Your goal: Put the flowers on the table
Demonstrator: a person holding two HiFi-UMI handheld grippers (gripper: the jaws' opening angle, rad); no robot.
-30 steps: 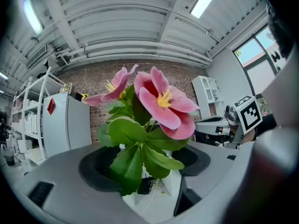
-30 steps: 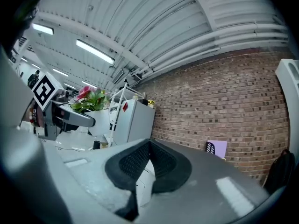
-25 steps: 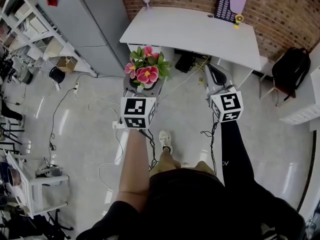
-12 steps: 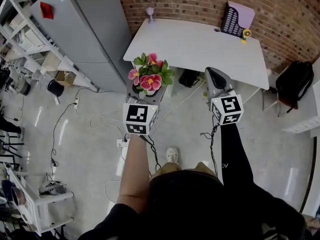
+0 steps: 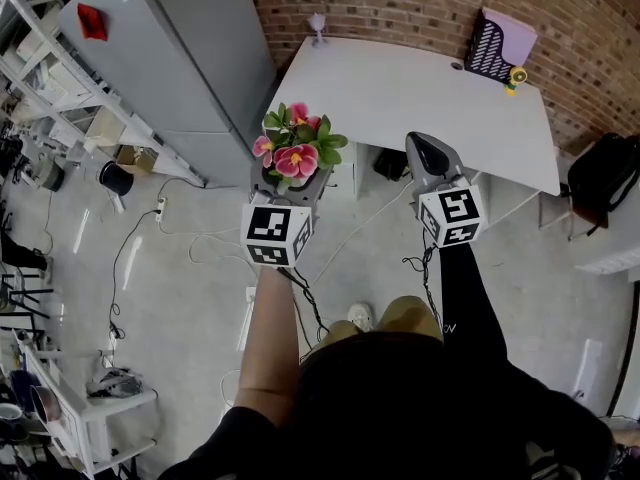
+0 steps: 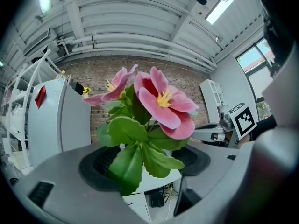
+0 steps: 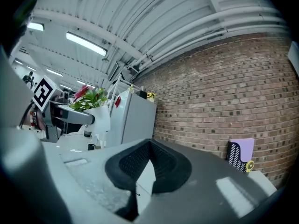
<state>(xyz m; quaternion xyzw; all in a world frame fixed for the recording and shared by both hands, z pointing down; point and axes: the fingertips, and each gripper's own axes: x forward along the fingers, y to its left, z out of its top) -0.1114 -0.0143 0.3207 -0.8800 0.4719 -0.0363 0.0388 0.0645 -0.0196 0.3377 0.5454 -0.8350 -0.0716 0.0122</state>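
Pink artificial flowers [image 5: 295, 148] with green leaves stand in a small white pot, held up in front of me over the floor. My left gripper [image 5: 288, 180] is shut on that pot; in the left gripper view the flowers [image 6: 154, 106] rise between the two dark pads and the pot [image 6: 156, 183] sits low between them. My right gripper [image 5: 428, 151] hangs beside it to the right, shut with nothing in it, its pads [image 7: 140, 164] meeting at the tips. The white table [image 5: 420, 88] lies just beyond both grippers, against the brick wall.
On the table's far edge are a purple and black striped board [image 5: 500, 46], a small yellow object [image 5: 516, 76] and a glass [image 5: 317, 23]. A grey cabinet [image 5: 170, 48] and shelving [image 5: 50, 88] stand left. Cables [image 5: 200, 253] run across the floor; a black bag [image 5: 605, 173] sits right.
The table has come nearer in the head view as the person steps toward it. Both grippers keep their hold and spacing; the flowers stay in the left one.
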